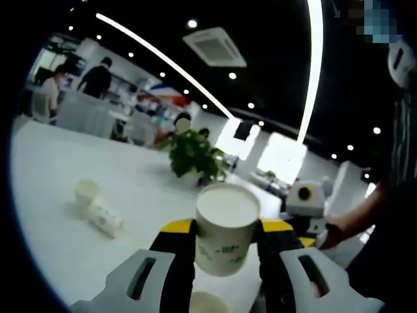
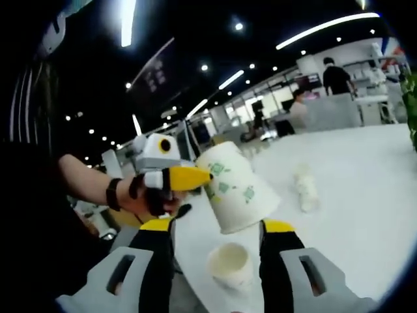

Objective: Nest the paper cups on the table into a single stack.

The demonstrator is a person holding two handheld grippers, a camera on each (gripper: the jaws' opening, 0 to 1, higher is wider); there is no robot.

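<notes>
Here the left gripper holds one paper cup between its yellow-tipped jaws, raised off the white table, its green-printed side toward the camera and its pale round end tipped upward. In the right gripper view that held cup hangs tilted in the air, pinched by the left gripper, whose handle a person's hand with a dark wristband grips. The right gripper has its jaws spread wide with nothing between them; an upright cup stands on the table between and just beyond them, mouth up. The rim of a cup also shows at the bottom edge of the left gripper view, between the jaws, below the held one. Farther off on the table lie two more cups: one standing cup and one cup on its side just beside it, perhaps touching. In the right gripper view those appear as a small pale shape too blurred to count. That makes four cups in all. One potted plant stands farther back on the table. Several people are in the background by the counters.
</notes>
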